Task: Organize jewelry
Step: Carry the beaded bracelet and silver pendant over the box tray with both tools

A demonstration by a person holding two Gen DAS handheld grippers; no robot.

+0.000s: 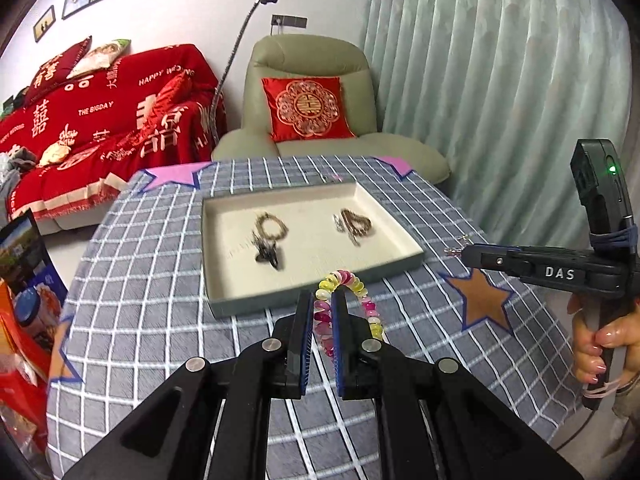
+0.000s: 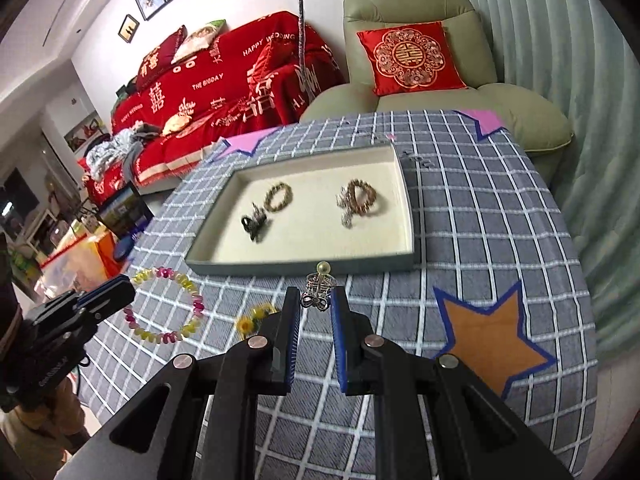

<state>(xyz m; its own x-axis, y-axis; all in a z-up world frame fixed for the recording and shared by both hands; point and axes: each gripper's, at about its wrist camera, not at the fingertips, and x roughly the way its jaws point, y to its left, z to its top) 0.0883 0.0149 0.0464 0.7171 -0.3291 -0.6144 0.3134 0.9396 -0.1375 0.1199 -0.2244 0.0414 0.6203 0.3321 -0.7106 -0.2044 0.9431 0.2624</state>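
My left gripper [image 1: 322, 300] is shut on a pink and yellow coiled bracelet [image 1: 352, 284], which loops out over its right finger above the checked tablecloth. The same bracelet [image 2: 168, 306] hangs from that gripper [image 2: 120, 294] at the left of the right wrist view. My right gripper [image 2: 316, 298] is shut on a small silver brooch with a pearl tip [image 2: 318, 286]; this gripper [image 1: 460, 252] comes in from the right in the left wrist view. Ahead lies a cream tray [image 1: 224, 280] [image 2: 224, 256] holding two beaded bracelets [image 2: 279, 197] [image 2: 361, 197], a dark clip [image 2: 253, 224] and a silver piece [image 2: 347, 218].
A small sunflower hair tie [image 2: 250, 320] lies on the cloth left of my right gripper. Orange star stickers [image 2: 490, 336] and pink ones [image 1: 172, 174] mark the table. A green armchair [image 1: 312, 92] and a red sofa [image 1: 100, 120] stand behind; bags [image 1: 24, 300] crowd the left edge.
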